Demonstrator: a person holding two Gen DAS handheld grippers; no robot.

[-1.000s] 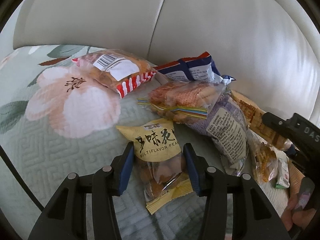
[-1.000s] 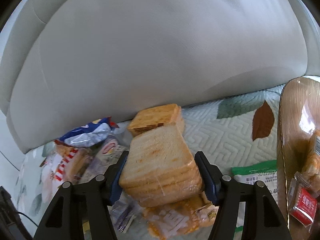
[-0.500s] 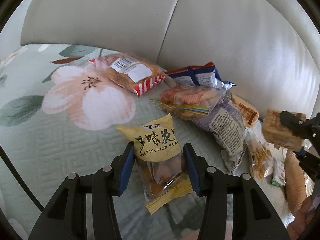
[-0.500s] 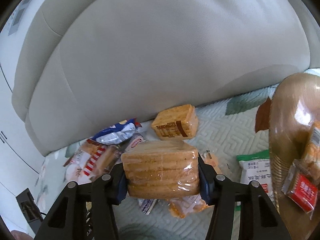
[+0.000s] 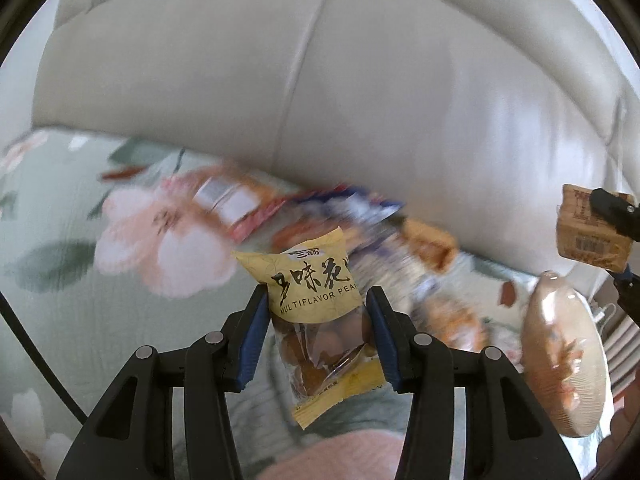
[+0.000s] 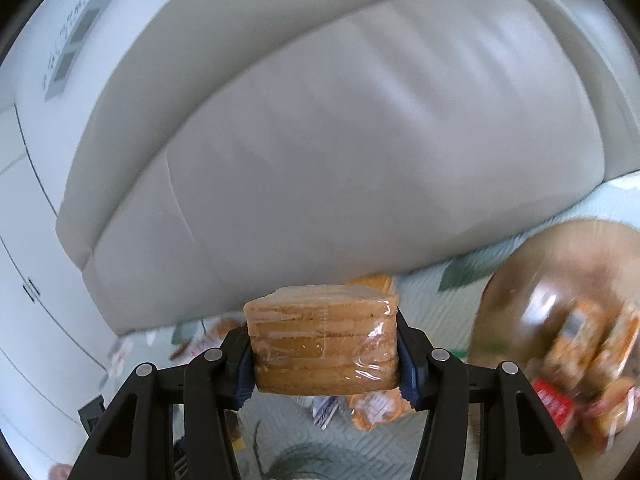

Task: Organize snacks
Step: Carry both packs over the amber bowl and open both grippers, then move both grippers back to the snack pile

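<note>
Gripping: L fingers (image 5: 316, 332) w/ peanut pack (image 5: 320, 320), R fingers (image 6: 324, 356) w/ toast pack (image 6: 322, 346).

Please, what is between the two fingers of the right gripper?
A wrapped stack of toast slices sits between the fingers of the right gripper, pressed on both sides. The right wrist view shows this.

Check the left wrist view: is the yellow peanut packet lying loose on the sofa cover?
No, the yellow peanut packet is clamped between the left tongs, lifted clear of the floral cover.
</note>
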